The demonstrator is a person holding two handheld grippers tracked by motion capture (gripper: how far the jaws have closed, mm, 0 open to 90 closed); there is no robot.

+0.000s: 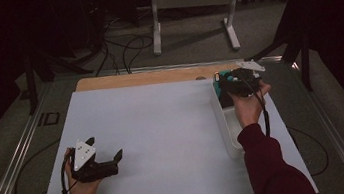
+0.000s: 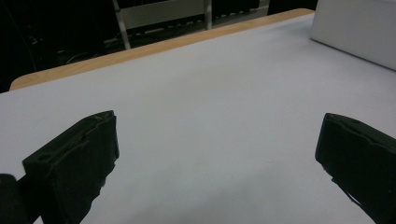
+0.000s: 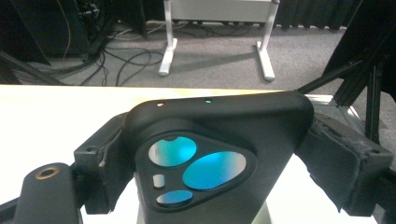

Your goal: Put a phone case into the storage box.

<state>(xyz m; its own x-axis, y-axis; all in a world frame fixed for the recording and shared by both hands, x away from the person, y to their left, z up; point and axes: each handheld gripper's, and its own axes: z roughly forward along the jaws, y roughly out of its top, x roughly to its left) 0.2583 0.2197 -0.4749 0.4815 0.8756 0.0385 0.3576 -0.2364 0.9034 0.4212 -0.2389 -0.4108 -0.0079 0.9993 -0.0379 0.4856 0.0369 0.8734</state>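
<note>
High view looks down on the table; both gripper views skim it closely.

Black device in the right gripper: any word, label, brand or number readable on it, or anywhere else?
None readable. The black device, clamped in the right gripper, shows blue pads, a small button and two tiny lights, but no lettering. The table bears no print.

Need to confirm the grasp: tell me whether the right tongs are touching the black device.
Touching. In the right gripper view, the right tongs have both jaws pressed against the sides of the black device, with no gap on either side.
</note>
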